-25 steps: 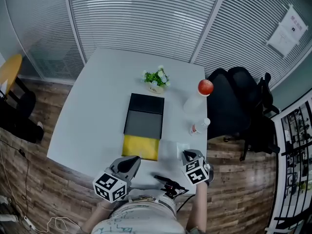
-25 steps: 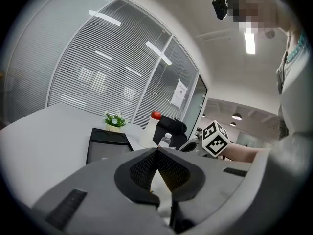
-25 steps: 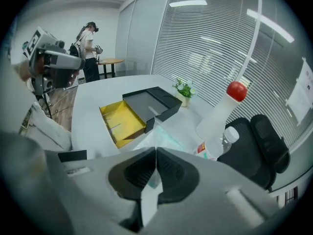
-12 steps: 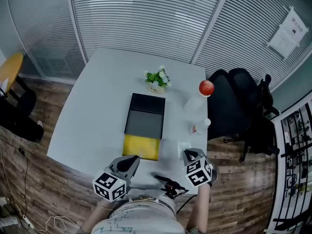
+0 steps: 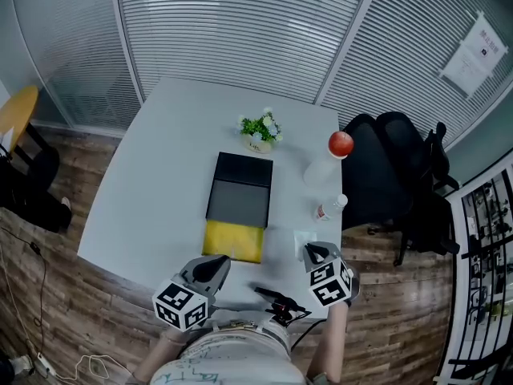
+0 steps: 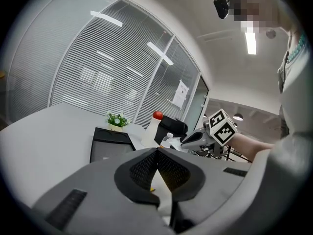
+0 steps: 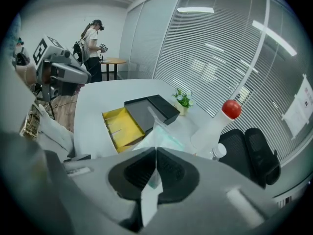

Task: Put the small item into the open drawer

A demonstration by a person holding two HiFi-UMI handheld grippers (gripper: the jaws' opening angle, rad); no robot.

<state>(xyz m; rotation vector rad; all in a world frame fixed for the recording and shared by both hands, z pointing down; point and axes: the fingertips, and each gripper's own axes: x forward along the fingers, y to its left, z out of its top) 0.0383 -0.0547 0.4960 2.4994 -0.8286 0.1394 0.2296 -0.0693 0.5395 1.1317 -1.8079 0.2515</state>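
On the white table the black drawer box has its yellow drawer pulled out and, as far as I can see, empty, so the opening is done and the drop is what's left. The right gripper is pinching a thin clear packet with something pale green inside, held just right of the drawer and not yet over it. The left gripper waits at the near edge, jaws pressed together on nothing.
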